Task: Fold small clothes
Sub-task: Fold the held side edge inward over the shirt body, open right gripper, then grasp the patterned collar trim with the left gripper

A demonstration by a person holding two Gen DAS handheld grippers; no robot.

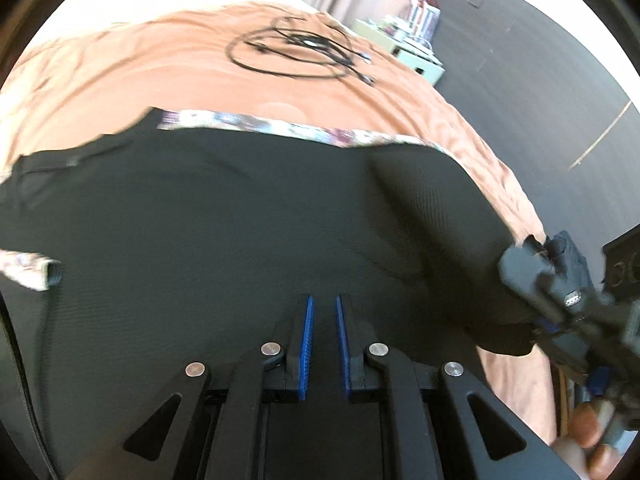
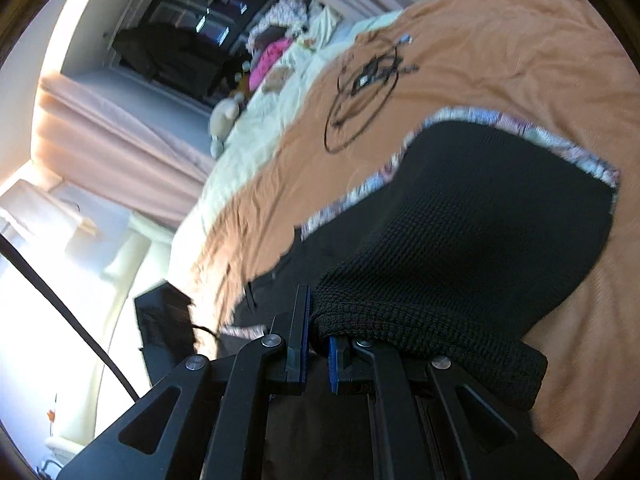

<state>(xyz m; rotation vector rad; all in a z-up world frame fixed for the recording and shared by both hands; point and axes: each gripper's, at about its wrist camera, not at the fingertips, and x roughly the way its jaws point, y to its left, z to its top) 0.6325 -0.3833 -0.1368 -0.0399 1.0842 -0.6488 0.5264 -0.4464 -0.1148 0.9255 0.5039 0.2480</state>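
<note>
Left gripper [image 1: 323,300] above black garment [image 1: 240,216], blue pads nearly together, nothing visibly pinched. Garment spread on orange bedspread [image 1: 140,80], cables [image 1: 296,50] beyond. Right gripper [image 2: 319,304] pinching garment's knit edge [image 2: 400,312], lifted.

No text, label, brand, number or sign could be read in either view; both were blurred by motion.
</note>
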